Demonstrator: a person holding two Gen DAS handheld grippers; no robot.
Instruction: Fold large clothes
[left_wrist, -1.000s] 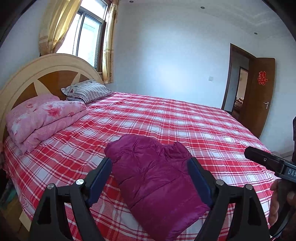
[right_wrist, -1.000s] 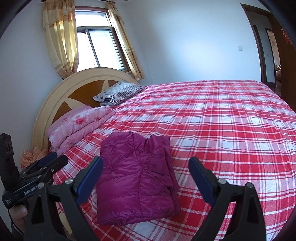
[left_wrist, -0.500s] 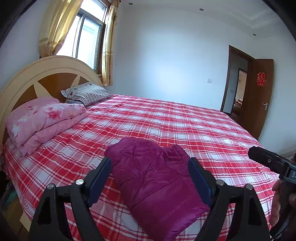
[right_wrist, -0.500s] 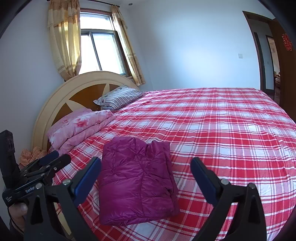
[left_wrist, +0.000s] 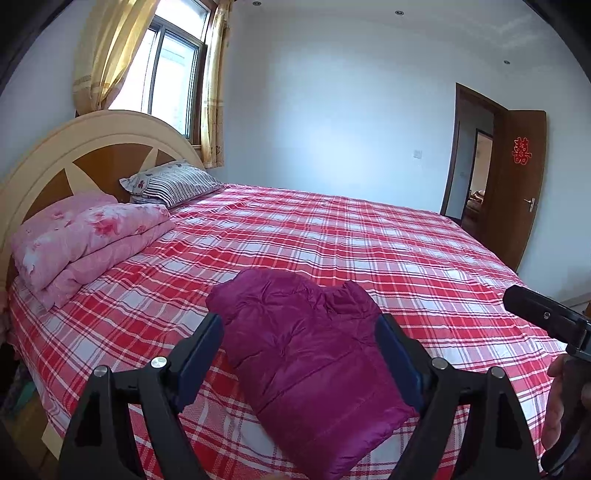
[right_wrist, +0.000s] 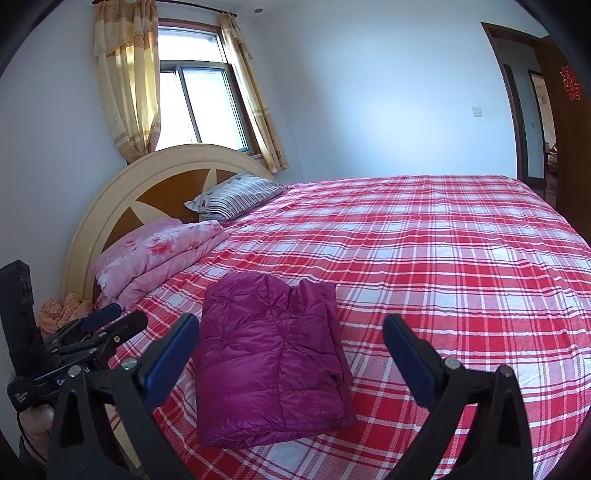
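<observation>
A magenta puffer jacket (left_wrist: 306, 354) lies folded into a compact rectangle on the red plaid bed (left_wrist: 369, 243), near its front edge. It also shows in the right wrist view (right_wrist: 269, 350). My left gripper (left_wrist: 299, 354) is open and empty, held back above the jacket without touching it. My right gripper (right_wrist: 291, 354) is open and empty too, held back from the jacket. The left gripper also shows at the left edge of the right wrist view (right_wrist: 107, 325). The right gripper's body shows at the right edge of the left wrist view (left_wrist: 543, 317).
A folded pink floral quilt (left_wrist: 88, 240) and a striped pillow (left_wrist: 173, 182) lie by the curved headboard (left_wrist: 85, 147). A curtained window (right_wrist: 199, 107) is behind it. An open brown door (left_wrist: 517, 184) stands at the far right. Orange cloth (right_wrist: 62, 310) lies beside the bed.
Both grippers have drawn back and tilted up a little, so the jacket sits lower in both views. The jacket has not moved. Both grippers stayed open.
</observation>
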